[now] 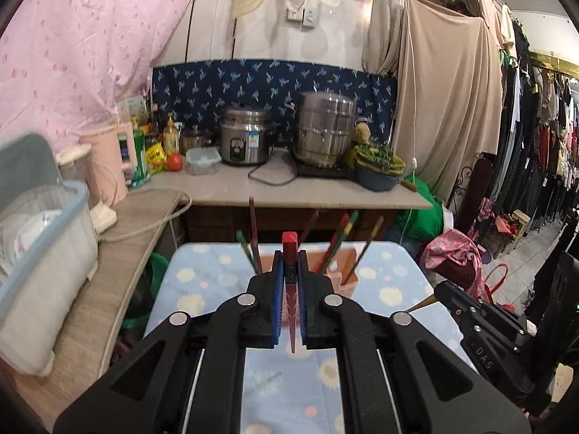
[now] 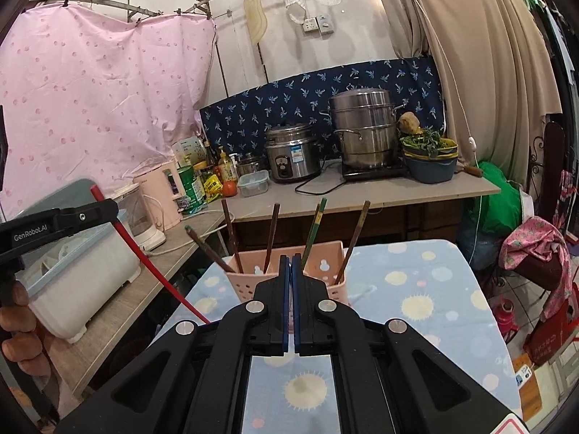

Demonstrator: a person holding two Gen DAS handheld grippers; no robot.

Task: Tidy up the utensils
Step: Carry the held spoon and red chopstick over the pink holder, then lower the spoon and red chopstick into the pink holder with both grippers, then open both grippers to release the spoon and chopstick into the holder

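Note:
My left gripper (image 1: 290,256) is shut on a red chopstick (image 1: 290,253), held above the blue spotted table (image 1: 202,289) just in front of the pink utensil basket (image 1: 347,271). The basket holds several chopsticks (image 1: 336,242) standing upright. In the right wrist view the left gripper (image 2: 105,209) shows at the left with the red chopstick (image 2: 144,256) slanting down. My right gripper (image 2: 290,264) is shut, with a thin brown chopstick in its jaws seen in the left wrist view (image 1: 421,305), close in front of the basket (image 2: 325,264).
A counter (image 1: 307,195) behind the table carries a rice cooker (image 1: 244,141), a steel steamer pot (image 1: 325,130) and a bowl of greens (image 1: 380,170). A white dish box (image 1: 43,260) stands on the left shelf. Clothes hang at right.

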